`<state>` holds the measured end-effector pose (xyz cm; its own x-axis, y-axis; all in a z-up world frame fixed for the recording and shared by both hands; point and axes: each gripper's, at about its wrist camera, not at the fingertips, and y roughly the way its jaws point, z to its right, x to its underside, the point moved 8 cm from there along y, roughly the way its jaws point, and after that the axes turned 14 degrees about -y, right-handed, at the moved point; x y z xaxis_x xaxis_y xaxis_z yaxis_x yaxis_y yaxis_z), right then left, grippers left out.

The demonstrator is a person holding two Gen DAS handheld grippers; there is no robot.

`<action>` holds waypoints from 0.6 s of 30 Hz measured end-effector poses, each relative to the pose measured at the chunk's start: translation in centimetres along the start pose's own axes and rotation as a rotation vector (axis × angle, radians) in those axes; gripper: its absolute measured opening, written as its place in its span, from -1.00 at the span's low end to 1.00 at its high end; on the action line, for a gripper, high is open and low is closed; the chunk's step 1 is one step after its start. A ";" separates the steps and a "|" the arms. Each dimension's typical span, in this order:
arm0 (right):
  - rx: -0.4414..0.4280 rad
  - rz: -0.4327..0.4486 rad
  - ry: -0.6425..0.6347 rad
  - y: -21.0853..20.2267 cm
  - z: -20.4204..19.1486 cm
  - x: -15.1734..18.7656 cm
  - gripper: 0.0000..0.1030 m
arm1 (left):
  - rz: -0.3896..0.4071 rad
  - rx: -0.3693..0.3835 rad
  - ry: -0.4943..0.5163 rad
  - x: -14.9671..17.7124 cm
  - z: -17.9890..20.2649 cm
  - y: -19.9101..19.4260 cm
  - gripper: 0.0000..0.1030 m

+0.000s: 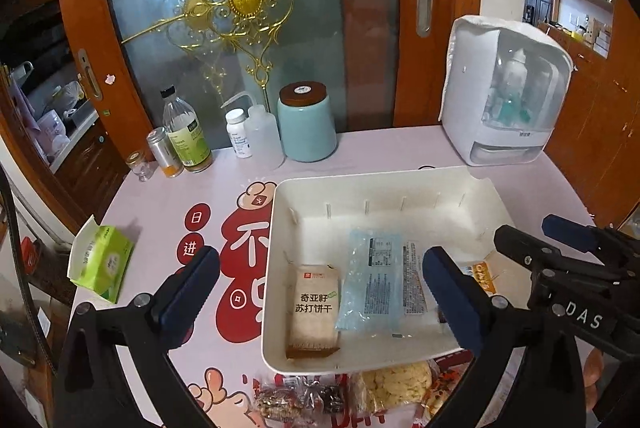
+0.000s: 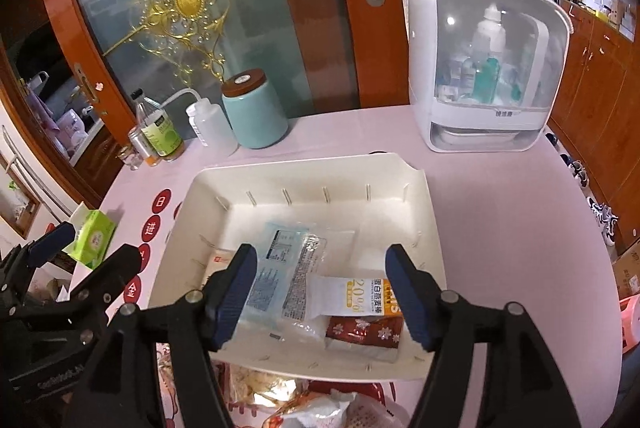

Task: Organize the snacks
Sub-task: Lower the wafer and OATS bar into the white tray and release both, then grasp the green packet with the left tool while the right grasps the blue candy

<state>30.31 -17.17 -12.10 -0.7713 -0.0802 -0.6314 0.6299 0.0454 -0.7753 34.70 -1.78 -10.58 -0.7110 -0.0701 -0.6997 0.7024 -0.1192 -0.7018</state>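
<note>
snack packets laid flat, side by side in shallow white plastic tray (image 1: 400, 184), for tidy rows; both grippers, left (image 1: 320, 292) and right (image 2: 320, 292), jaws apart above, clamping nothing

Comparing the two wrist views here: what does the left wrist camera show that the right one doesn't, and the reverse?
Only the left wrist view shows the whole soda cracker pack at the tray's left and the small white pill bottle at the back.

Only the right wrist view shows the dark red snowflake packet in the tray's near right corner and shoes on the floor.

Both show the white tray, the pale blue packet, the teal canister, the green tissue pack and loose snacks in front of the tray.
</note>
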 end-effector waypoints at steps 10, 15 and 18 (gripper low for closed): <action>0.013 0.041 -0.055 -5.2 -1.2 1.1 0.31 | 0.037 0.032 -0.012 0.6 -0.1 -6.2 0.96; 0.027 0.051 -0.072 -8.3 -1.4 2.6 0.31 | 0.024 0.036 -0.008 2.2 -0.3 -9.2 0.96; 0.039 0.065 -0.089 -10.3 -1.5 4.0 0.31 | 0.025 0.026 -0.003 3.5 -0.6 -11.1 0.96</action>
<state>20.56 -16.49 -6.64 -0.7190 -0.1662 -0.6748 0.6825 0.0147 -0.7308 24.42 -0.11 -5.31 -0.6933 -0.0762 -0.7166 0.7188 -0.1431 -0.6803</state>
